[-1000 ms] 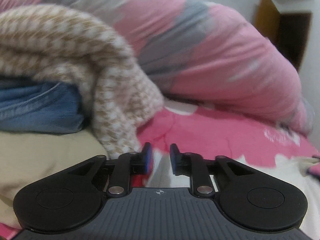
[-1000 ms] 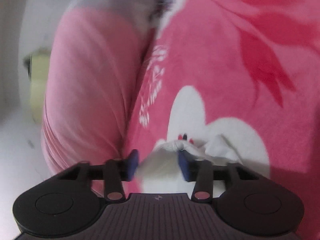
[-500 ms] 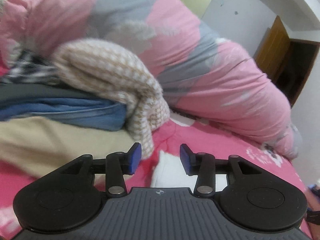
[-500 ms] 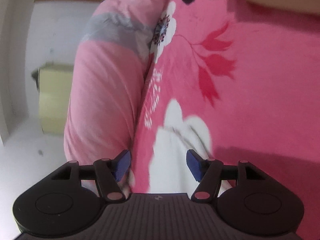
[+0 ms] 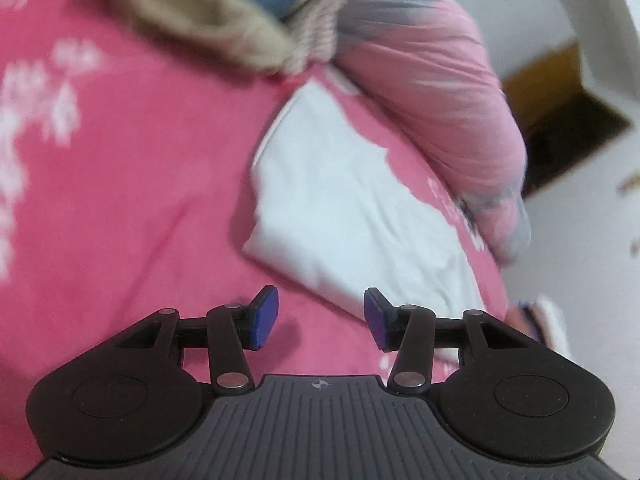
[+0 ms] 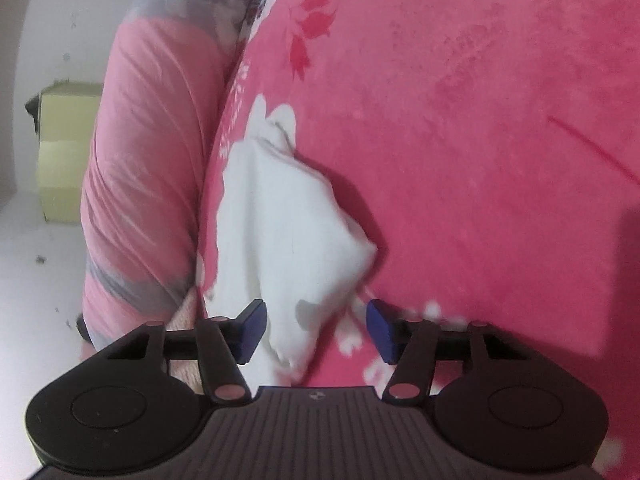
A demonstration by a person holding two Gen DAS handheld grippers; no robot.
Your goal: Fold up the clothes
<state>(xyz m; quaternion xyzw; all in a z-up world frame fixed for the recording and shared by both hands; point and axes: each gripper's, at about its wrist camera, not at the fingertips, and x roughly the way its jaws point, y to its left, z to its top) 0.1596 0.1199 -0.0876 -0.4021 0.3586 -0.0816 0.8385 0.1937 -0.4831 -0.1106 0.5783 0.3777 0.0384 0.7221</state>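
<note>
A white folded garment lies flat on the pink flowered bedsheet. My left gripper hovers just short of its near edge, open, with only sheet between the blue pads. In the right wrist view the same white garment runs from the duvet's edge down between my fingers. My right gripper straddles the garment's near corner. Its jaws are closing, and the pads stand apart from the cloth.
A pile of clothes in beige, blue denim and checked knit sits at the far end of the bed. A rolled pink and grey duvet borders the garment. Beyond it are a dark doorway and a pale green cabinet.
The left gripper swung away from the clothes pile toward the white garment and rolled, its jaws spreading wider. The right gripper slid along the bed; the white garment now lies between its fingers.
</note>
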